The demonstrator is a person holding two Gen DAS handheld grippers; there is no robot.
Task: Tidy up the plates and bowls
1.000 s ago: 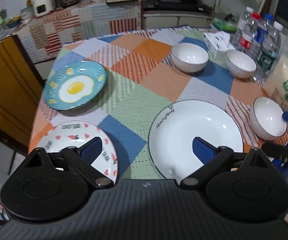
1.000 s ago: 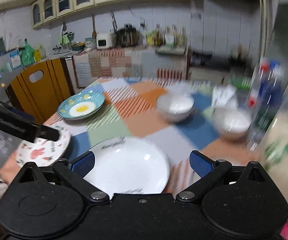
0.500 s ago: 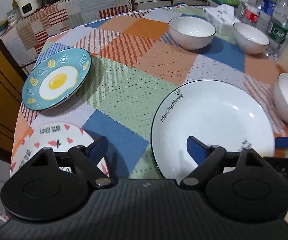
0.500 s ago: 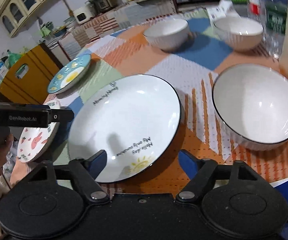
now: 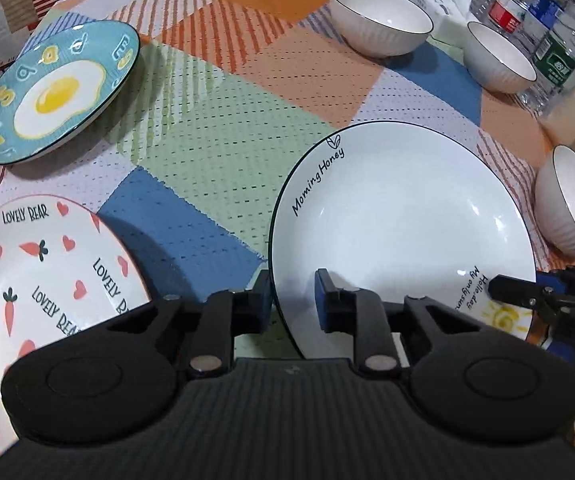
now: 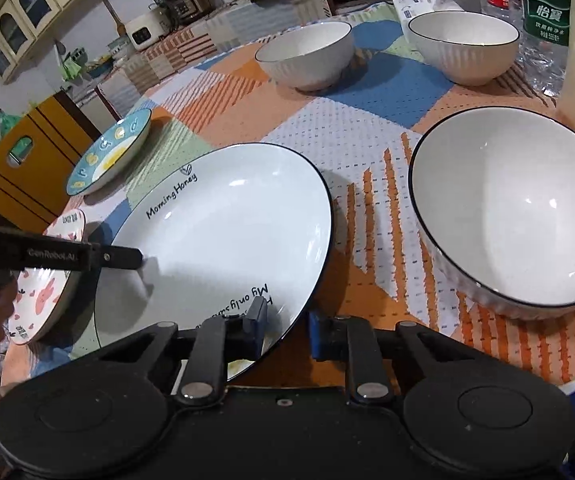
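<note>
Left gripper (image 5: 291, 300) and right gripper (image 6: 287, 330) each narrowed astride white plate (image 5: 403, 216) rim; contact unclear.

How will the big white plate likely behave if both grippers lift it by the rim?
The white plate looks glazed and glossy, so probably slippery under the left gripper and right gripper. It looks rigid ceramic: likely no flex, breakable if dropped. Narrow rim grips may let it tilt.

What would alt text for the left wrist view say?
The left tool straddles the near-left rim of a large white plate lettered "Morning Honey", on a patchwork tablecloth. A carrot-print plate and a fried-egg plate lie left; three white bowls sit beyond and right.
</note>
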